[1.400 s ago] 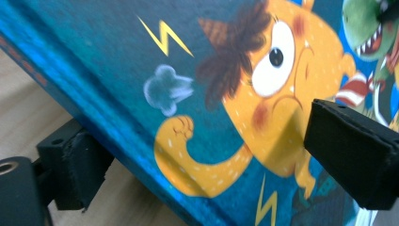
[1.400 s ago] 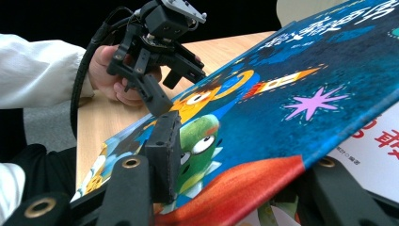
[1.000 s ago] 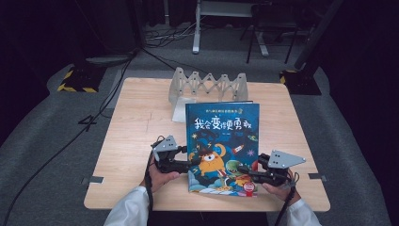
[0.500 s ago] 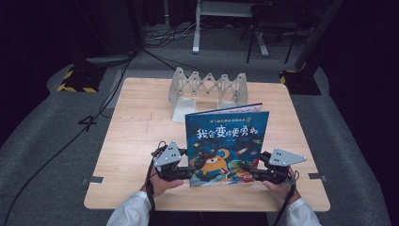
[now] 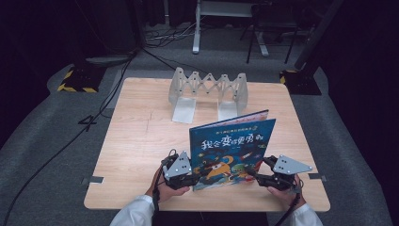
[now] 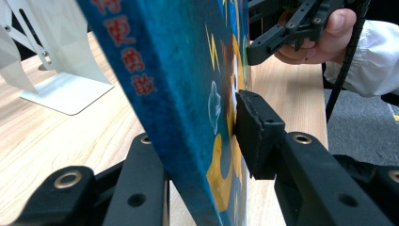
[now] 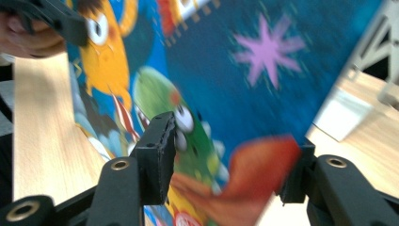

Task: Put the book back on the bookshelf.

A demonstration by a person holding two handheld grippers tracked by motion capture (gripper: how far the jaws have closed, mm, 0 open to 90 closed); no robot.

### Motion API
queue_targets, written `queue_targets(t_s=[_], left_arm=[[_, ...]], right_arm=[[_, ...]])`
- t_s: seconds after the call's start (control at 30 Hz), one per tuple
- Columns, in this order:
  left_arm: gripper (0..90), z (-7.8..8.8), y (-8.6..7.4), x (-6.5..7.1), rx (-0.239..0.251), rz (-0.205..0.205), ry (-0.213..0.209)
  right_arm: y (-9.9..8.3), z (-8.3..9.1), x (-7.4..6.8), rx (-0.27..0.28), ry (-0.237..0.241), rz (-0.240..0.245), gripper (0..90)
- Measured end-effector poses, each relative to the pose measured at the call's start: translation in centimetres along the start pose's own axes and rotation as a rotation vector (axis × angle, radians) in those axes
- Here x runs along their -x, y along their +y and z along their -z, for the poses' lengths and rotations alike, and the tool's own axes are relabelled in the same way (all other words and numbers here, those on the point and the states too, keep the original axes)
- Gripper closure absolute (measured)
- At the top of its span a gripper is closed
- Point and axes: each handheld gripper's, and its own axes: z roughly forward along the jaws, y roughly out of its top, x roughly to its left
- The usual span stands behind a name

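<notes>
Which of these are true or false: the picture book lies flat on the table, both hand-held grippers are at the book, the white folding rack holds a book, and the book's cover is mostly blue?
1. The picture book lies flat on the table. False: it is tilted up, raised at its far edge.
2. The left hand-held gripper and right hand-held gripper are both at the book's lower edge. True.
3. The white folding rack holds a book. False: its slots are empty.
4. The book's cover is mostly blue. True.
</notes>
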Motion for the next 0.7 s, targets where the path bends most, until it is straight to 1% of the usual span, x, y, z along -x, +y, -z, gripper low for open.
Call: queue_targets(t_s=[0.03, 0.07, 0.1, 0.13, 0.17, 0.27, 0.3, 0.33, 0.37, 0.43, 0.47, 0.5, 0.57, 0.6, 0.63, 0.67, 0.7], left_arm=[[67.5, 0.0, 0.0, 0.0, 0.003, 0.006, 0.003], [69.4, 0.0, 0.0, 0.0, 0.003, 0.001, 0.008], [71.2, 0.0, 0.0, 0.0, 0.004, -0.002, 0.011], [73.1, 0.0, -0.1, 0.0, 0.009, 0.005, 0.001], [74.4, 0.0, -0.1, 0.0, 0.011, 0.0, -0.013], [74.8, -0.3, 0.0, 0.2, 0.003, -0.008, -0.01], [74.4, -0.3, 0.0, 0.2, 0.003, -0.008, -0.01], [74.4, -0.4, 0.0, 0.3, -0.004, -0.009, -0.004], [73.6, -0.5, 0.0, 0.2, -0.005, -0.003, 0.001], [73.2, -0.6, -0.1, 0.0, -0.005, 0.004, -0.001], [73.2, -0.6, -0.1, 0.0, -0.005, 0.002, -0.001], [73.2, -0.6, 0.0, 0.0, -0.008, -0.005, -0.001], [73.4, -0.6, 0.2, 0.2, -0.011, -0.02, 0.001], [73.9, -0.6, 0.4, 0.5, -0.012, -0.041, 0.001], [74.2, -0.6, 0.4, 0.5, -0.012, -0.041, 0.001], [74.6, -0.6, 0.5, 0.6, -0.017, -0.054, 0.0], [75.1, -0.6, 0.7, 0.7, -0.016, -0.066, -0.007]], right_arm=[[-0.2, 0.1, 0.1, -0.001, -0.016, 0.001, 50.5], [-0.4, 0.4, 0.2, -0.005, -0.039, -0.005, 51.6], [-0.7, 0.7, 0.6, -0.005, -0.044, -0.026, 50.8], [-0.9, 1.1, 0.9, -0.009, -0.066, -0.046, 48.9], [-0.8, 1.3, 1.1, -0.005, -0.086, -0.052, 48.7], [-0.3, 1.9, 1.8, 0.027, -0.142, -0.093, 44.1], [-0.3, 1.9, 1.8, 0.027, -0.142, -0.093, 44.1], [-0.2, 1.8, 2.0, 0.029, -0.157, -0.102, 43.0], [0.0, 1.7, 2.0, 0.03, -0.161, -0.102, 41.3], [0.5, 1.3, 2.1, 0.028, -0.163, -0.097, 38.5], [0.8, 0.7, 2.4, 0.019, -0.146, -0.116, 36.7], [0.8, 0.7, 2.4, 0.019, -0.146, -0.116, 36.7], [1.0, 0.1, 2.6, 0.009, -0.146, -0.121, 35.1], [1.0, -0.3, 3.0, 0.001, -0.123, -0.138, 33.2], [1.0, -0.3, 3.0, 0.001, -0.123, -0.138, 33.2], [1.1, -0.6, 3.3, -0.004, -0.102, -0.154, 30.7], [1.1, -0.7, 3.5, 0.003, -0.082, -0.157, 29.9]])
